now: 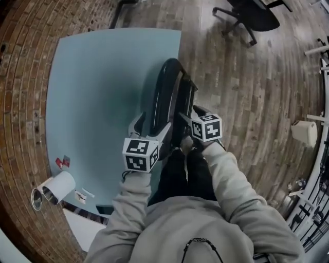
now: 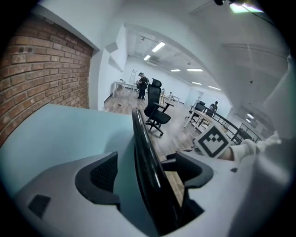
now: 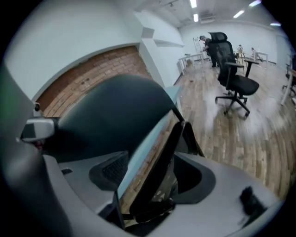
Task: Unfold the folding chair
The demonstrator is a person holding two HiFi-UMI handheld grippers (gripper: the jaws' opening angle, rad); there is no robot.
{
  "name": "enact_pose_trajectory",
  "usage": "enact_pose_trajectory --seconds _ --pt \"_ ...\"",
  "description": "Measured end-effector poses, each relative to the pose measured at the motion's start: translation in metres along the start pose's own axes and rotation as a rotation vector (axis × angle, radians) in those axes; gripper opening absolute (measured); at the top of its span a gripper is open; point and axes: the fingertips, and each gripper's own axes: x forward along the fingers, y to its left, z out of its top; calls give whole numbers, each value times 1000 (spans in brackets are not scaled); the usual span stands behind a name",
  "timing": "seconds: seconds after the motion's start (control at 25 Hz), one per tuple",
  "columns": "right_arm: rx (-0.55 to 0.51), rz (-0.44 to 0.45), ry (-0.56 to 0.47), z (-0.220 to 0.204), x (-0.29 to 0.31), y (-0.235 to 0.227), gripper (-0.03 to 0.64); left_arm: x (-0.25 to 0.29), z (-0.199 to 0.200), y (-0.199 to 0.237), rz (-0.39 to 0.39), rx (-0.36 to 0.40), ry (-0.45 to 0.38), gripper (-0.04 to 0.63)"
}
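On my left lies a pale blue mat point(image 1: 97, 92), and at its right edge the black folding chair point(image 1: 165, 97) stands folded flat. My left gripper point(image 2: 149, 173) is spread wide to either side of the chair's glossy panel without pinching it. My right gripper point(image 3: 152, 173) is spread too, with a frame bar loose between its pads, and an office chair point(image 1: 252, 15) sits farther right.
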Motion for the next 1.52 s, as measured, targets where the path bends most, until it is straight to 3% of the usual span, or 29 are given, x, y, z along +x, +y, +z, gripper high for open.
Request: enact_pose_trajectory --seconds 0.12,0.28,0.4,0.48,0.6,0.64,0.68,0.72,1.0,1.32,1.52 --pt "90 -9 88 -29 42 -3 304 15 -9 -8 -69 -25 58 379" --pt "83 -53 131 -37 73 -1 313 28 -15 -24 -135 -28 141 376" --pt "76 -138 160 -47 84 -17 313 27 -14 -14 -125 -114 136 208" --pt "121 -163 195 -63 95 -30 312 26 -13 -8 -106 -113 149 175" --pt "173 -88 204 -69 110 -26 309 26 -14 -2 -74 -77 179 119" --pt "152 -49 223 -75 114 -19 285 26 -15 -1 -68 -59 194 100" --pt "139 -19 240 -82 118 -14 219 26 -17 -1 -66 -40 209 92" --pt "141 0 249 -88 120 -13 219 27 -18 -3 -68 -30 217 94" --pt "159 23 256 -89 109 -19 192 27 -15 -11 -51 -52 205 94" --pt "162 66 243 -103 58 -73 175 40 -8 -64 -78 -16 202 104" --pt "200 173 165 -123 11 -133 163 51 -14 -83 -81 -51 194 103"
